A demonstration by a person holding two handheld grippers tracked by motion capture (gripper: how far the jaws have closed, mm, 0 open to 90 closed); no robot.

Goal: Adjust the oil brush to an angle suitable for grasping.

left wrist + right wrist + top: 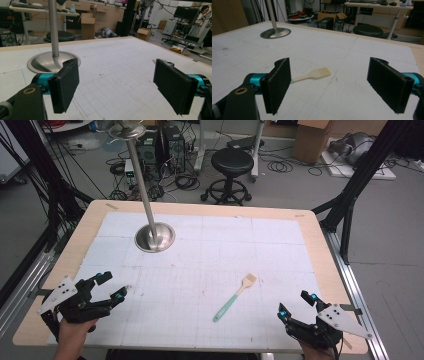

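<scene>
On the gridded table (pixel 200 270), seen from above, a small brush (pixel 235 297) lies between the left gripper (pixel 114 286) and right gripper (pixel 296 304), both gaping empty. Along the right gripper's jaws, it lies flat and thin: pads could skid it away

Left gripper (pixel 111 285) and right gripper (pixel 295 303): jaws wide, seemingly empty.

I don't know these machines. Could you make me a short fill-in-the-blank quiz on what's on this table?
1. The brush lies nearer the ____ gripper.
2. Both the left gripper and the right gripper have jaws that are ____.
3. The metal stand has a ____ base.
4. The brush's handle is ____ in colour.

Missing words: right; open; round; green
</scene>
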